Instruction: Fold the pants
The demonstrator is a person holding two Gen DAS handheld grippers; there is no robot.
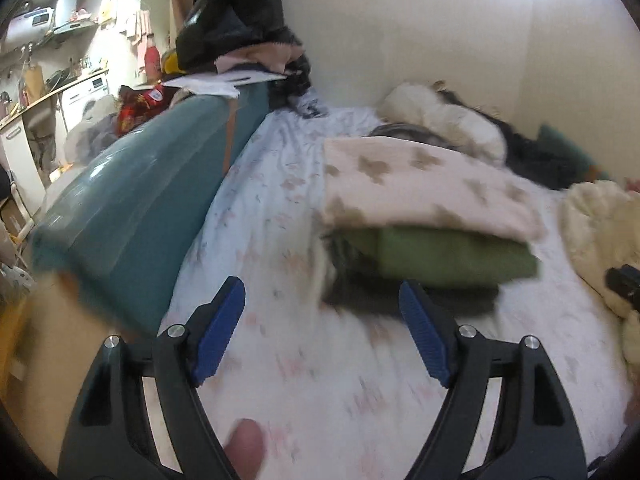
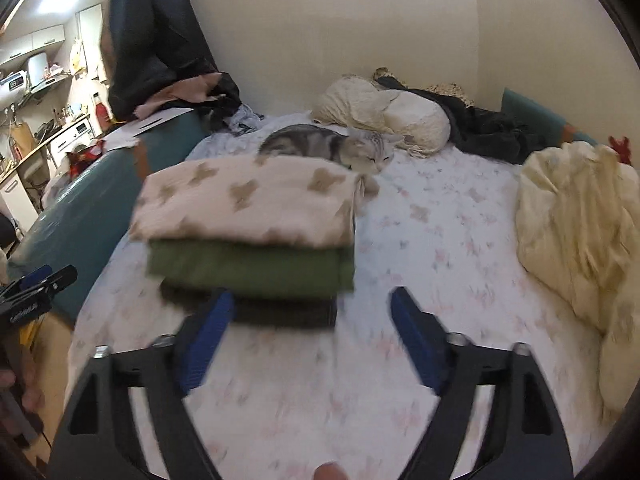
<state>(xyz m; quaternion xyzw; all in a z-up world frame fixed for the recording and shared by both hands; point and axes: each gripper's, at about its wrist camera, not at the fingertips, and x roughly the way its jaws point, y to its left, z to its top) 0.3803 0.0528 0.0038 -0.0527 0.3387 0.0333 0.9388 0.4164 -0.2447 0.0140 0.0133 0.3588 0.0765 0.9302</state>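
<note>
A stack of three folded garments lies on the bed (image 2: pixel 420 240), whose sheet is pale with a faint pink flower print. On top sit the folded pants (image 2: pixel 248 204), cream with tan star-like shapes; under them is a green folded garment (image 2: pixel 248 266), and at the bottom a dark folded garment (image 2: pixel 288 312) that sticks out toward the near side. The left hand-held gripper (image 1: pixel 322 328) hangs over the sheet at the near left of the stack with its blue pads spread wide and nothing between them; its right pad overlaps the dark bottom layer in the left wrist view, though blur hides whether it touches. The right hand-held gripper (image 2: pixel 310 338) also stands wide open and empty, just near of the stack, with its left pad in front of the dark layer's near edge. A grey tabby cat (image 2: pixel 332 146) lies curled on the bed right behind the stack, its head toward the right. Farther back, cream pillows (image 2: pixel 384 116) and a heap of dark clothes (image 2: pixel 492 128) rest against the wall, and a crumpled cream blanket (image 2: pixel 576 216) fills the bed's right side. A teal padded bed end (image 1: pixel 132 196) borders the left, with a kitchen area beyond it.
</note>
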